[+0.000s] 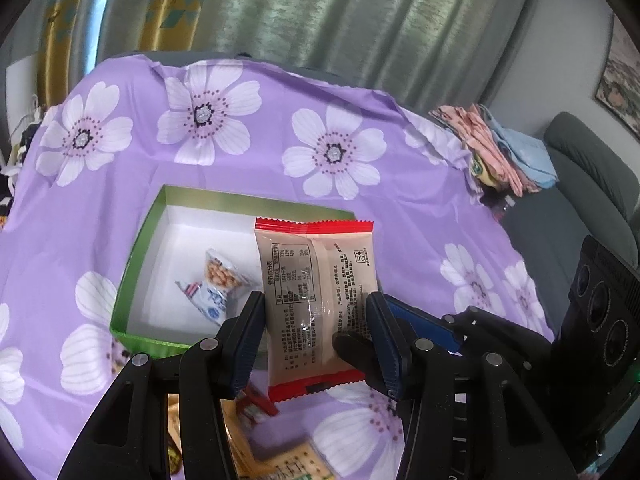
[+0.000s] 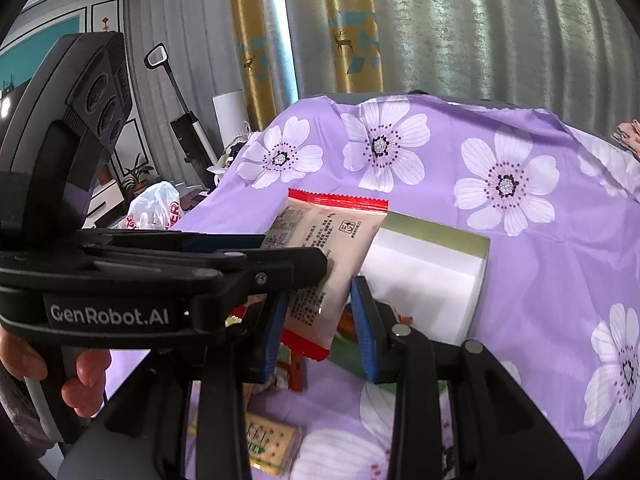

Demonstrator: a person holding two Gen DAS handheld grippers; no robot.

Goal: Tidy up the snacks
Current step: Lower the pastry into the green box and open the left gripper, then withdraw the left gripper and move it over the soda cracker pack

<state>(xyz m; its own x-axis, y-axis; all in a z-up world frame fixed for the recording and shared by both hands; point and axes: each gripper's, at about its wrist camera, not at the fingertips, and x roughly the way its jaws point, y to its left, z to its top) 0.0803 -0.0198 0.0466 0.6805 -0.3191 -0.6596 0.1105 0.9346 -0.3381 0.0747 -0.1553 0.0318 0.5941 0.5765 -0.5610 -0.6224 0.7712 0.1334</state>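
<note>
Held up over the cloth-covered table (image 1: 400, 208), between both grippers' fingers: one snack packet (image 1: 316, 300), upright. Behind and left of it, an open box (image 1: 140, 248) on the cloth, with a small peanut bag (image 1: 218, 280) inside. Nearer, below the packet, more snack packs (image 2: 272, 446) lying flat. Far right, folded cloths (image 1: 504, 152) at the table's edge.

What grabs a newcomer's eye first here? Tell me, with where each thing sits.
The red-edged snack packet stands out, held up mid-air, gripped by both the left claw and the right claw. Behind it lies the open green box with one small blue-and-white snack bag inside. Under everything spreads the purple flowered cloth.
</note>
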